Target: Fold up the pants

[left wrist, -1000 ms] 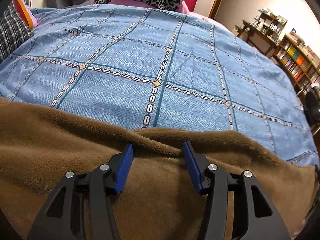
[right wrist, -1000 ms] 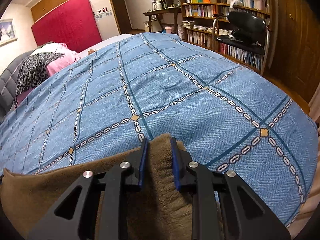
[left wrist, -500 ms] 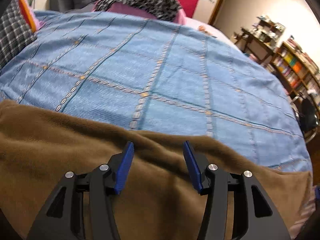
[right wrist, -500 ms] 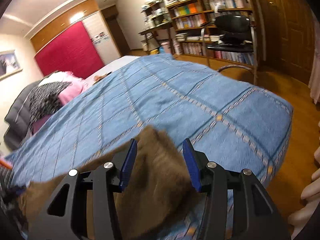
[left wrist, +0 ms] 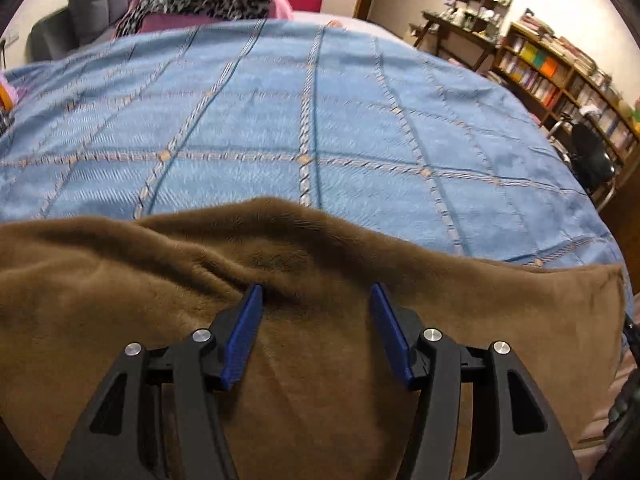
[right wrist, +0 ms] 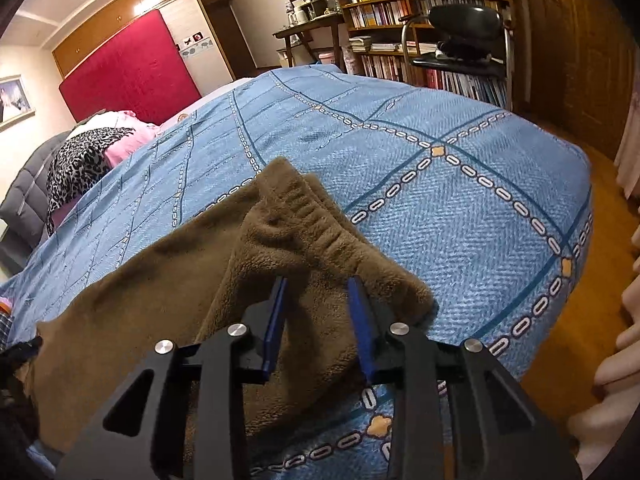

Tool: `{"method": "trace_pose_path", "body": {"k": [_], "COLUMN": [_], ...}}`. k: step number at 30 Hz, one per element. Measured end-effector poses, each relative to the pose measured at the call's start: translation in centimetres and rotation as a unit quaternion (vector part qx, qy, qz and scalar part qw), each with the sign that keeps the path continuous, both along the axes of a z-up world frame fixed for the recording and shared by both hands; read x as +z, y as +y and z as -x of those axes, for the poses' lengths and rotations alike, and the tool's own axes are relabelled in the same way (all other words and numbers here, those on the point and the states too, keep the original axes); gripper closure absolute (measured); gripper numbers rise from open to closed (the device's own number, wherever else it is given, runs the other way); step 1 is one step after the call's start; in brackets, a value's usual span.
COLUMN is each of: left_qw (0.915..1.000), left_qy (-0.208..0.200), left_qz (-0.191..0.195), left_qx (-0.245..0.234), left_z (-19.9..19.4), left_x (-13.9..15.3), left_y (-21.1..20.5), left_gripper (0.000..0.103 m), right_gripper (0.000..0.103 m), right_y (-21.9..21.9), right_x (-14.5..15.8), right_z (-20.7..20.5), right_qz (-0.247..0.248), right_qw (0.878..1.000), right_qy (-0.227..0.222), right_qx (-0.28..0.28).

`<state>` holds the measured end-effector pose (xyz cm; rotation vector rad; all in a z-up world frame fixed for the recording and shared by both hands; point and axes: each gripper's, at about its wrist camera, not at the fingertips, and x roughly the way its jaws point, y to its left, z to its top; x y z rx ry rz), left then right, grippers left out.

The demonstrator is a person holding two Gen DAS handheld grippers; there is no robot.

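Brown fleece pants (left wrist: 312, 360) lie across the near edge of a blue patterned bedspread (left wrist: 304, 120). My left gripper (left wrist: 316, 296) is open, with its blue pads resting on the fabric just behind a raised fold. In the right wrist view the pants (right wrist: 132, 304) end in a bunched ribbed waistband (right wrist: 316, 216). My right gripper (right wrist: 316, 284) is open. The waistband end lies between and over its fingertips, and the jaws do not clamp it.
Leopard-print and pink bedding (right wrist: 88, 152) is piled at the head of the bed. A black chair (right wrist: 460, 36) and bookshelves (right wrist: 400, 4) stand beyond the far side. The bed edge and wooden floor (right wrist: 580, 280) are at the right.
My right gripper opened and let go of the waistband end, which now lies bunched on the bed. My left gripper stayed open and moved slightly over the fabric.
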<state>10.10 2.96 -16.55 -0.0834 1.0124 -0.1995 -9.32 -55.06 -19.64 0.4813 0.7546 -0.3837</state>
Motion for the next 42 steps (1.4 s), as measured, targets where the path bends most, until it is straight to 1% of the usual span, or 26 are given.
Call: {"method": "trace_pose_path", "body": {"k": [3,6,7,8,9,12,14,17,20,23,26,29,32,34,35,36,37,38,40,42], "left_qw": [1.0000,1.0000,1.0000,1.0000,0.9999,0.9997,0.9996,0.9987,0.9969,0.9944,0.9923,0.9908,0.9899,0.9899,0.9897,0.9895,0.9893,0.9893,0.9893,0.9889], "left_qy": [0.002,0.003,0.002,0.001,0.002,0.001,-0.006,-0.022,-0.032,-0.032,-0.028,-0.022,-0.010,0.002,0.009,0.017,0.026,0.030,0.029,0.022], "left_qz": [0.002,-0.005,-0.003,0.000,0.005,0.022,0.029,0.040,0.043,0.050,0.054,0.061,0.064,0.062,0.061,0.059,0.056,0.052,0.039,0.032], "left_qx": [0.006,0.005,0.006,0.007,0.010,0.013,0.003,-0.024,-0.058,-0.088,-0.107,-0.119,-0.126,-0.128,-0.130,-0.131,-0.132,-0.133,-0.138,-0.144], "left_z": [-0.7,-0.6,-0.4,-0.2,-0.1,0.3,0.7,1.6,2.6,3.7,4.3,4.6,4.7,4.7,4.7,4.7,4.7,4.7,4.8,4.9], "left_x": [-0.5,-0.2,0.0,0.3,0.6,1.9,2.7,4.3,5.5,6.0,6.3,6.3,5.5,4.6,4.1,3.5,2.6,2.1,1.1,0.9], "left_y": [0.1,0.0,0.1,0.1,0.1,-0.5,-1.3,-3.2,-5.3,-7.1,-8.3,-9.0,-9.8,-10.1,-10.3,-10.4,-10.5,-10.6,-10.9,-11.1], "left_gripper": [0.046,0.046,0.046,0.046,0.046,0.045,0.044,0.040,0.039,0.038,0.038,0.038,0.038,0.038,0.038,0.038,0.038,0.038,0.038,0.035], "right_gripper": [0.071,0.066,0.063,0.058,0.055,0.054,0.053,0.044,0.043,0.043,0.043,0.043,0.043,0.046,0.051,0.053,0.060,0.063,0.067,0.070], "right_y": [0.2,0.2,0.2,0.3,0.3,0.2,0.1,-0.5,-1.5,-2.6,-3.4,-3.5,-3.4,-3.3,-3.3,-3.3,-3.4,-3.5,-3.5,-3.5], "right_x": [0.4,1.7,2.1,2.6,2.9,3.3,3.1,2.4,1.6,0.3,-0.8,-0.8,-0.9,-1.0,-1.0,-1.1,-1.1,-1.1,-1.1,-0.8], "right_z": [0.3,1.8,2.3,3.2,3.7,5.1,5.8,6.3,6.0,5.4,5.0,4.6,4.4,4.4,4.3,4.3,4.4,4.5,4.6,4.6], "right_qz": [-0.003,-0.026,-0.029,-0.027,-0.026,-0.028,-0.031,-0.049,-0.081,-0.113,-0.141,-0.143,-0.136,-0.134,-0.134,-0.133,-0.132,-0.133,-0.132,-0.129], "right_qw": [1.000,0.999,0.998,0.997,0.997,0.996,0.996,0.995,0.992,0.988,0.982,0.981,0.982,0.982,0.983,0.983,0.983,0.983,0.984,0.984], "right_qy": [-0.005,-0.039,-0.049,-0.061,-0.064,-0.066,-0.064,-0.063,-0.070,-0.074,-0.086,-0.091,-0.089,-0.088,-0.086,-0.083,-0.081,-0.080,-0.079,-0.076], "right_qx": [-0.002,-0.014,-0.019,-0.030,-0.036,-0.049,-0.054,-0.066,-0.072,-0.080,-0.095,-0.098,-0.095,-0.096,-0.097,-0.098,-0.099,-0.099,-0.095,-0.093]}}
